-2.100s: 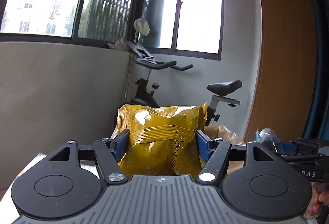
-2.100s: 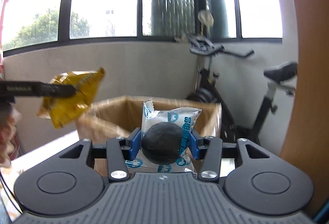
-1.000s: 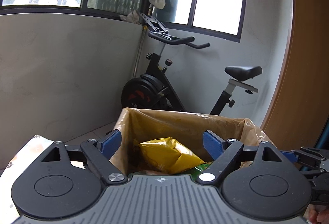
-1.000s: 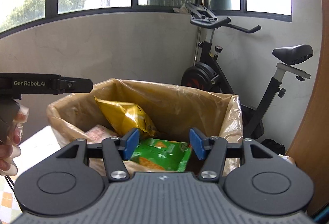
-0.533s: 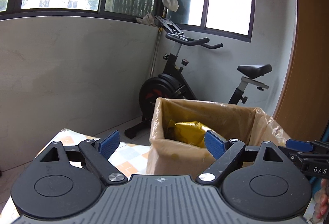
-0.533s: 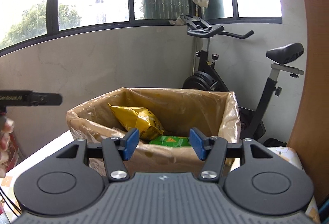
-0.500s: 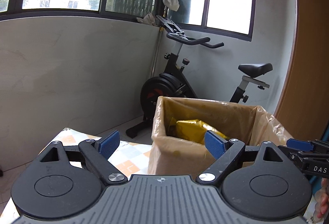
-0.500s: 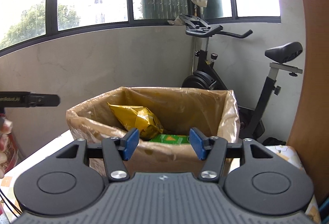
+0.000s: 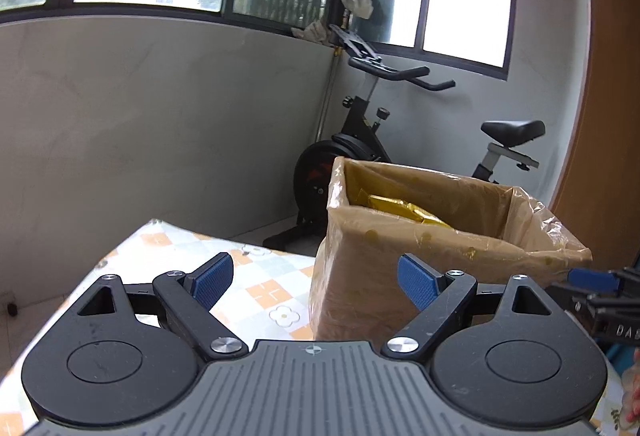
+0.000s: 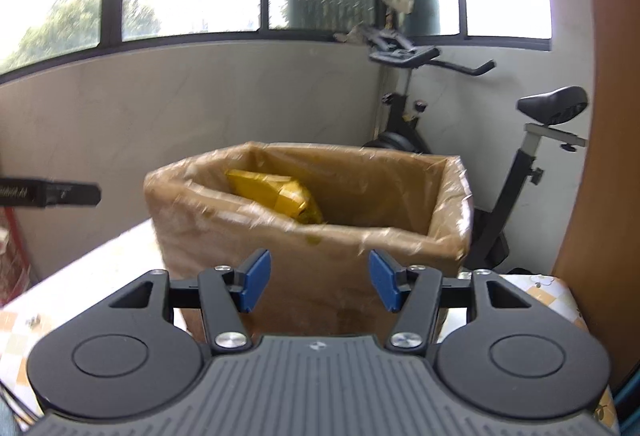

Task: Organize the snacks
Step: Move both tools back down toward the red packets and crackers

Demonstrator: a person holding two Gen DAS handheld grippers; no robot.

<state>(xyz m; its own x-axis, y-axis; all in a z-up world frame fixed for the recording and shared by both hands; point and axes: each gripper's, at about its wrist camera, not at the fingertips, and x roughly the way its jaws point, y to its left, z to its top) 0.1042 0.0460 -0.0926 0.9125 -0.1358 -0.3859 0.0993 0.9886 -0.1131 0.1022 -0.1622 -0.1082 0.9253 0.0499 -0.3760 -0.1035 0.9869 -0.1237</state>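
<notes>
Brown cardboard, lined with a clear plastic bag, makes up the biggest thing here: an open box [image 10: 308,256] standing on the far right part of the bench [image 9: 256,288], which wears a checked cloth with orange squares and small flowers. Behind it, against the grey wall under the windows, stands a black exercise bike [image 9: 360,156].

Inside the box a yellow snack bag [image 10: 280,196] leans toward the left wall, its crumpled top showing above the near rim; whatever else lies below is hidden from both cameras.

Both tools sit back from the box on its near side. The left gripper [image 9: 312,278] has its blue pads spread wide with nothing between them, aimed past the box's left corner over bare cloth. The right gripper [image 10: 318,284] is about half open, also empty, and faces the near wall of the box squarely. Each one shows at the edge of the other's view.

Judging by the empty jaws and the bag already inside, a drop into the box looks done, and the step in hand is the gap between items. The next move calls for finding another loose snack; none shows on the visible cloth, so the hands would likely need to turn toward another part of the bench, then close on a packet gently enough not to crush it.
</notes>
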